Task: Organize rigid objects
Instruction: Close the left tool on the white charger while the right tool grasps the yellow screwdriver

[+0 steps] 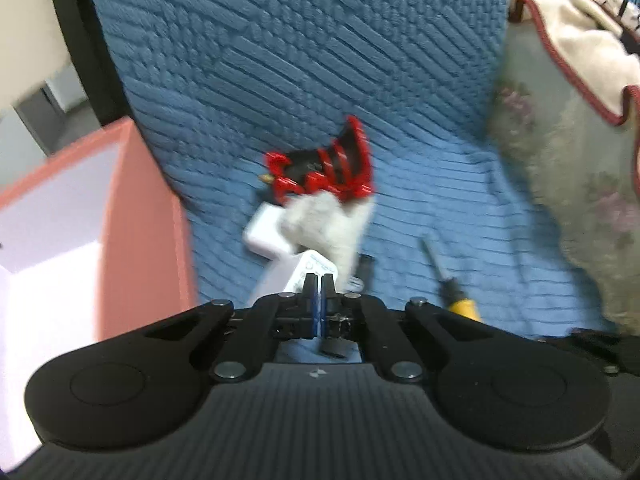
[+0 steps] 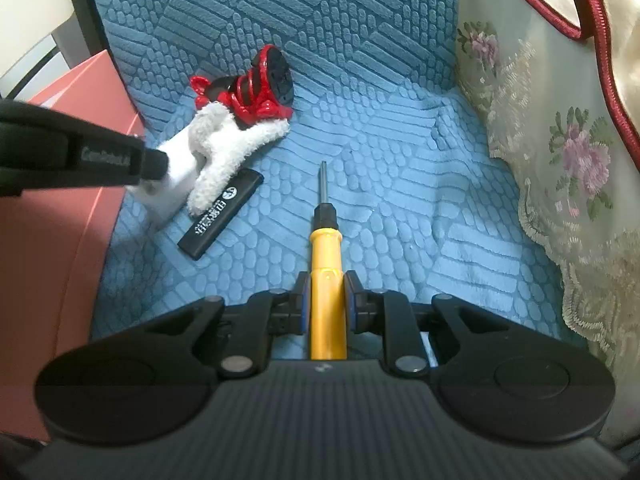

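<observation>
Beside the pink box point(image 2: 60, 240) at the seat's left edge, my left gripper point(image 1: 318, 284) is pressed together by the white block point(image 2: 176, 178), while my right gripper point(image 2: 326, 292) pinches the yellow screwdriver point(image 2: 326, 248) on open blue cushion point(image 2: 400, 200) before the lace cover point(image 2: 560, 160).

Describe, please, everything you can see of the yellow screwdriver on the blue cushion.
The screwdriver has a glossy yellow handle that looks plastic, a black collar and a thin bare-metal shaft ending in a small tip. It lies along the blue textured cushion, tip pointing away from the camera toward the backrest. The right tongs are shut on the handle, one pad on each side. No other object touches it; the black lighter lies apart to its left.
</observation>
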A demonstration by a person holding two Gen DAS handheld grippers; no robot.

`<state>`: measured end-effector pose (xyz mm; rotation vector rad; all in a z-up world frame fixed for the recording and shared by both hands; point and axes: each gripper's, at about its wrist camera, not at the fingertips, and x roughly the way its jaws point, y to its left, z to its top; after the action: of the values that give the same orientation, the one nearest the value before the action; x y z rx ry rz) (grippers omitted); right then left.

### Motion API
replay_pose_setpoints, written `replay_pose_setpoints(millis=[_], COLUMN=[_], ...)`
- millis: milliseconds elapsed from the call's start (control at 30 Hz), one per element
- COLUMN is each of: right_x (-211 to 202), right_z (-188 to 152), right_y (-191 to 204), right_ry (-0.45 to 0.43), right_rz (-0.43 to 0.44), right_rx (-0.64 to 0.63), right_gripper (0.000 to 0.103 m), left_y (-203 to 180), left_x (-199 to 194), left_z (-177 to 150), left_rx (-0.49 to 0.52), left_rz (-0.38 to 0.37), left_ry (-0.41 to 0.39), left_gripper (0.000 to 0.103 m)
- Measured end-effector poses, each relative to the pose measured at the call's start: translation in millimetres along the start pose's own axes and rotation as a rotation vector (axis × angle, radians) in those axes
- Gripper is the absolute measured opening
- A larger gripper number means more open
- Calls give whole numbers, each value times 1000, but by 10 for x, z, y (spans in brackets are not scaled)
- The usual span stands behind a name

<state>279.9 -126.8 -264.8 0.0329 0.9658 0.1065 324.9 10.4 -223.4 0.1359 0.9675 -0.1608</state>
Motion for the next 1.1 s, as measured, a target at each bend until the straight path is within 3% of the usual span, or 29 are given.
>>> replay_pose_setpoints(millis=[233,433,533,567,700,833,933,1100], right_x=[14,16,7,6,8,3,1,6], right_z=[13,27,20,21,40,42,41,45], right_y=[-21,-73,-75,-74,-89,-104,-130,-108], right_ry=[6,12,15,17,24,28,30,24], right_rz=[9,26,31,34,48,56,63,54], right_rx=[20,63,71,76,100,117,129,110], right_gripper=[21,20,20,20,20,20,20,20], left_y=[23,246,359,399,424,360,309,267], left_x=[-28,9,89,120,176,284,389,485], left_z=[7,200,353,391,439,397,360,270], left_rx=[-63,-99,-33,-17,28,10,6,-4], left_rz=[-39,-41,7,8,-40,-88,-50,-40], left_ry=[17,103,170,196,233,253,265,258], left_gripper=[2,5,24,43,49,50,62,64])
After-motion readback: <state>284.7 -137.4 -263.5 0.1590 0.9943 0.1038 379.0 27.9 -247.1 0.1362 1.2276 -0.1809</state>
